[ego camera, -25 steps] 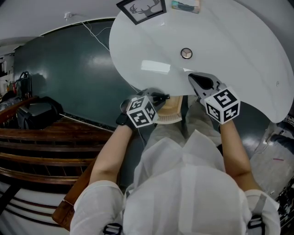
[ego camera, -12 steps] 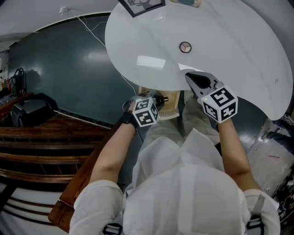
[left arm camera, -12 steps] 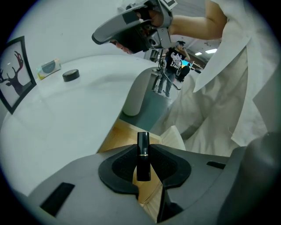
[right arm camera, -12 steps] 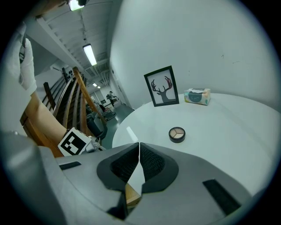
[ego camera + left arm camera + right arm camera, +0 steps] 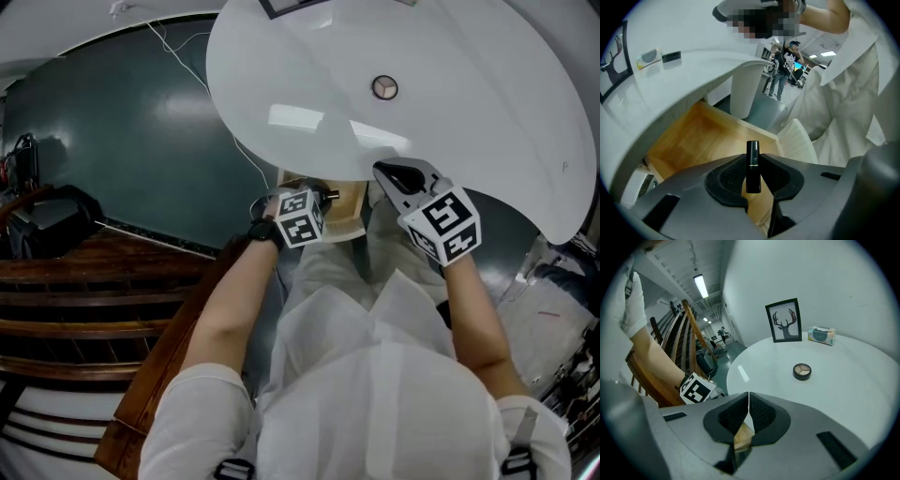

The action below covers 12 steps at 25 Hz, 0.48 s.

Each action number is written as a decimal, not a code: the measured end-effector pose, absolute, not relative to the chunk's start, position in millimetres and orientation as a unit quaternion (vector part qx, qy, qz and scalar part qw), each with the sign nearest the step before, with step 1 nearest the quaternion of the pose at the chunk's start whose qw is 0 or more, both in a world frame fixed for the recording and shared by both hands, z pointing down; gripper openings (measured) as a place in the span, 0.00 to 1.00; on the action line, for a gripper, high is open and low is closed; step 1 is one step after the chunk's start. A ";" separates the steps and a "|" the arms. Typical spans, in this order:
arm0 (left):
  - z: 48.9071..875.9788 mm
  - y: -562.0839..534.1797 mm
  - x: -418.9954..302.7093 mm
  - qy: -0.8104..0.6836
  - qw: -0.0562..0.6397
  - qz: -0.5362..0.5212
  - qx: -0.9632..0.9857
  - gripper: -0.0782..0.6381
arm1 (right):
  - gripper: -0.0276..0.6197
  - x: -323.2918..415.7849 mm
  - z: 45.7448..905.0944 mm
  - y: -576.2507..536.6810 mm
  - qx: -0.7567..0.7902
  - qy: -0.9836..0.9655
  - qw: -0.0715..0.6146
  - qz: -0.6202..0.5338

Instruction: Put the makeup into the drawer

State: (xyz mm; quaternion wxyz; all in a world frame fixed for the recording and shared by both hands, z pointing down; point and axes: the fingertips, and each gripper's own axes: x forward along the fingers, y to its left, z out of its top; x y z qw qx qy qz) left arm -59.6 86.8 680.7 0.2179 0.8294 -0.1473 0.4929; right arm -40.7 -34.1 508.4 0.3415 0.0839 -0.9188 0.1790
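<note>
While the left gripper (image 5: 753, 174) pinches the black lipstick (image 5: 753, 154) upright over the open wooden drawer (image 5: 693, 136) at its 11 o'clock, nothing looks stowed yet: the right gripper (image 5: 748, 401) is closed and empty, and the eyeshadow compact (image 5: 802, 371) sits on the white table (image 5: 862, 380) at its 1 o'clock.

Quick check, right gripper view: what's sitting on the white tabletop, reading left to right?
framed deer picture → round compact → small box
</note>
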 end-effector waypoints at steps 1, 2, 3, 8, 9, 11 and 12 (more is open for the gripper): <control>684.6 87.6 -59.7 -0.144 0.217 0.494 0.830 0.25 | 0.06 -41.6 509.6 -30.6 0.083 -0.918 0.344 0.178; 688.5 88.5 -59.9 -0.140 0.214 0.495 0.830 0.25 | 0.06 -42.8 510.7 -26.8 0.081 -0.918 0.346 0.177; 692.7 88.8 -60.0 -0.135 0.211 0.498 0.830 0.25 | 0.06 -43.9 512.1 -23.1 0.079 -0.918 0.347 0.176; 717.8 86.8 -55.9 -0.115 0.203 0.508 0.829 0.25 | 0.06 -44.7 520.3 -10.2 0.077 -0.916 0.348 0.182; 723.5 88.4 -54.7 -0.110 0.203 0.511 0.828 0.25 | 0.06 -44.1 520.9 -8.6 0.078 -0.916 0.347 0.184; 735.3 91.7 -52.3 -0.097 0.202 0.519 0.825 0.25 | 0.06 -42.9 521.5 -7.3 0.082 -0.917 0.343 0.188; 740.4 92.1 -50.9 -0.092 0.201 0.523 0.823 0.25 | 0.06 -42.3 521.7 -7.5 0.084 -0.917 0.340 0.191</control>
